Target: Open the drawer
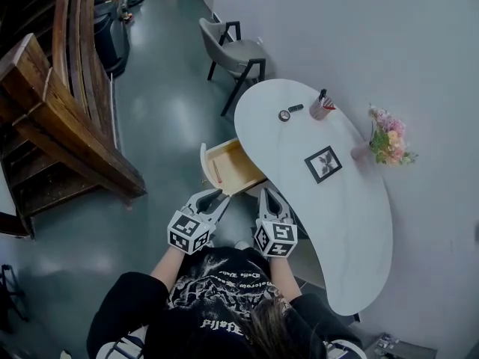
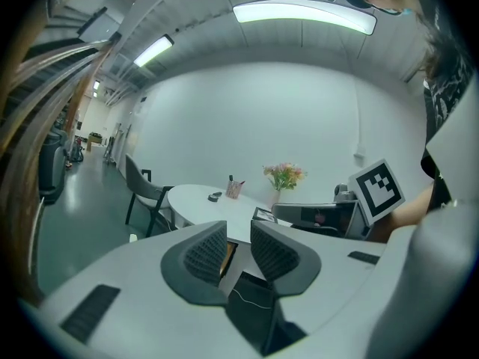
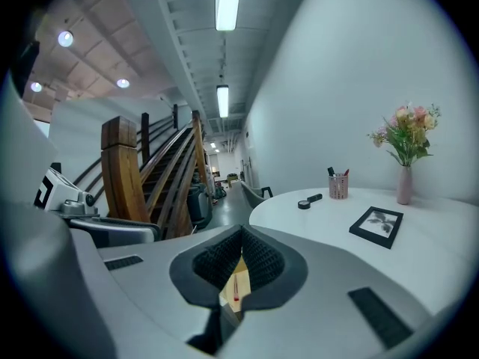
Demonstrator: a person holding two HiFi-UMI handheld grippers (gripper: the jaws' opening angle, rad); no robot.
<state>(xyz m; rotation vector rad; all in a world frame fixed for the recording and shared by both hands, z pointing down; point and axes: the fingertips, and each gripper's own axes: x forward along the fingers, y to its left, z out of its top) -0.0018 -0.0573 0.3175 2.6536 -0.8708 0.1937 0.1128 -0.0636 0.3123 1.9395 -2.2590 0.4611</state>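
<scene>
The wooden drawer (image 1: 230,167) stands pulled out from under the white table (image 1: 352,223), toward the stair side, and looks almost empty inside. My left gripper (image 1: 215,199) hovers just in front of the drawer's near corner. Its jaws are apart with nothing between them (image 2: 238,235), and a sliver of the drawer (image 2: 228,254) shows through the gap. My right gripper (image 1: 270,195) hangs at the table's edge beside the drawer. Its pads meet at the tips (image 3: 241,234) and hold nothing. Below them I see the drawer's inside (image 3: 235,289) with a thin red stick in it.
On the table are a framed picture (image 1: 323,164), a vase of flowers (image 1: 387,143), a pen cup (image 1: 322,108) and a small round item (image 1: 284,115). A grey chair (image 1: 236,51) stands at the table's far end. A wooden staircase (image 1: 60,126) rises on the left across the floor.
</scene>
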